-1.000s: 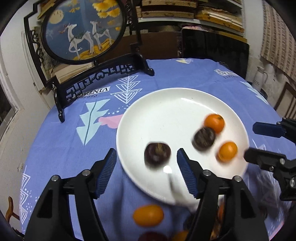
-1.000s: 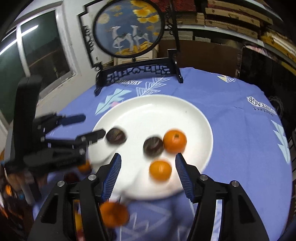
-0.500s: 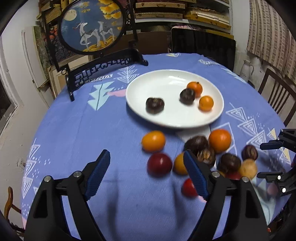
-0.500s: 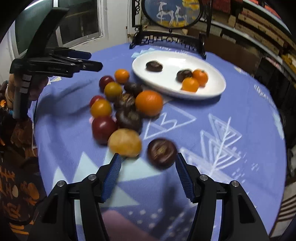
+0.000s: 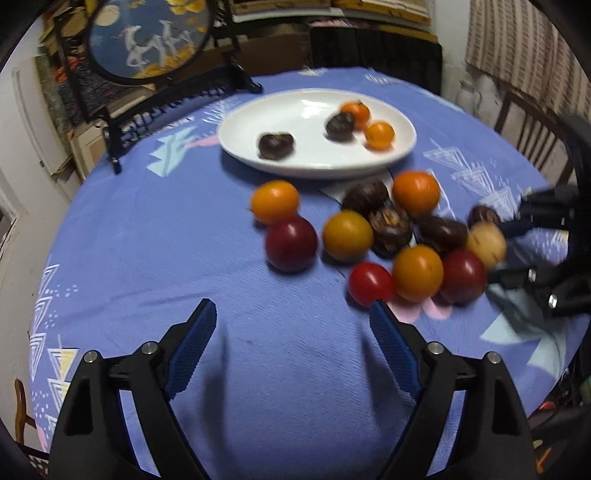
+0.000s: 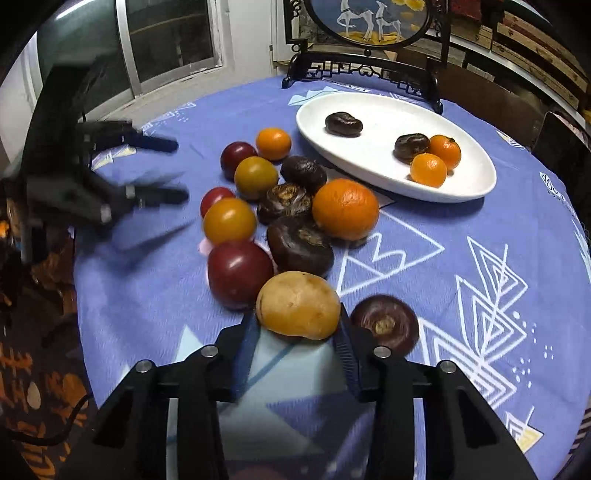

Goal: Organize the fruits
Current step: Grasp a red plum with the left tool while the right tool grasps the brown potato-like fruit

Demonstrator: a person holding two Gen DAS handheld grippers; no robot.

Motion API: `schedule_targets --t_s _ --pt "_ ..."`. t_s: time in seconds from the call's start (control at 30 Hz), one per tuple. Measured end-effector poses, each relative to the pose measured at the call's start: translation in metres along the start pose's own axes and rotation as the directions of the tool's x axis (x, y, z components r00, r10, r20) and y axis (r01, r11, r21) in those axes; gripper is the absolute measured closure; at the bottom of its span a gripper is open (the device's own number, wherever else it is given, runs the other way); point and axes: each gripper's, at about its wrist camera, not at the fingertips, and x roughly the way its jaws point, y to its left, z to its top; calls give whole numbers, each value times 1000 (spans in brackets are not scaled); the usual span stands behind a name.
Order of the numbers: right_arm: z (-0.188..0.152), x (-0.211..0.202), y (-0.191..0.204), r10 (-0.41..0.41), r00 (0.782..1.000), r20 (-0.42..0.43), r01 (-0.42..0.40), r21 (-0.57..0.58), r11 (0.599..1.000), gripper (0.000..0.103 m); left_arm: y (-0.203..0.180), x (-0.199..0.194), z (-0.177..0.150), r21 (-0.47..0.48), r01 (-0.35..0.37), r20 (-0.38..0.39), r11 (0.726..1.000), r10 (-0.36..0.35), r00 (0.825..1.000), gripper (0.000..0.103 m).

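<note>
Clamped between the blue pads of the right gripper (image 6: 298, 326) is a tan, potato-like fruit (image 6: 298, 305), contacted on both flanks by the closed jaws. The gripper is pitched steeply downward toward the blue patterned tablecloth (image 6: 461, 266). A dark flat fruit (image 6: 385, 322) lies just beside the right finger, and a dark red fruit (image 6: 239, 272) touches the held fruit on the left. Ahead of the fingers the loose cluster (image 6: 280, 199) of orange, yellow, red and dark brown fruits is gathered, and farther ahead, to the right, a white plate (image 6: 369, 110) is seen carrying two dark fruits and two small orange ones.

The left gripper (image 5: 291, 334) is held over bare cloth, also tilted downward, with its jaws opening wide and nothing between them. A small red fruit (image 5: 370, 283) lies just ahead of its right fingertip, and a dark red fruit (image 5: 291, 243) sits ahead near the centre line. In the right wrist view this gripper appears blurred at far left, well apart from the held fruit. A decorative round screen (image 6: 369, 18) on a black stand is seen beyond the plate.
</note>
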Motion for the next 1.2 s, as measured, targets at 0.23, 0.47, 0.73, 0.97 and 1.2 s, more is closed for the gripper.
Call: schedule_targets --t_s 0.23,0.47,0.73,0.97,1.2 --pt "-10 -15 -3 -16 1000 5 16 -6 1000 63 -18 22 5 56 32 -25 998 -31 999 21" --pt "-11 -11 -6 -15 1000 9 15 17 1000 63 -23 34 22 16 95 -28 995 -95 995 57" --pt "-10 -13 -7 -13 1000 20 12 26 1000 63 -32 25 19 44 123 -29 991 -122 992 75" --pt "-6 -25 -13 -27 997 67 22 73 997 63 -19 -7 29 -2 81 49 997 -81 996 75" --pt "17 -40 -17 -65 988 140 49 110 993 63 -7 -15 60 -110 17 92 994 -7 996 75"
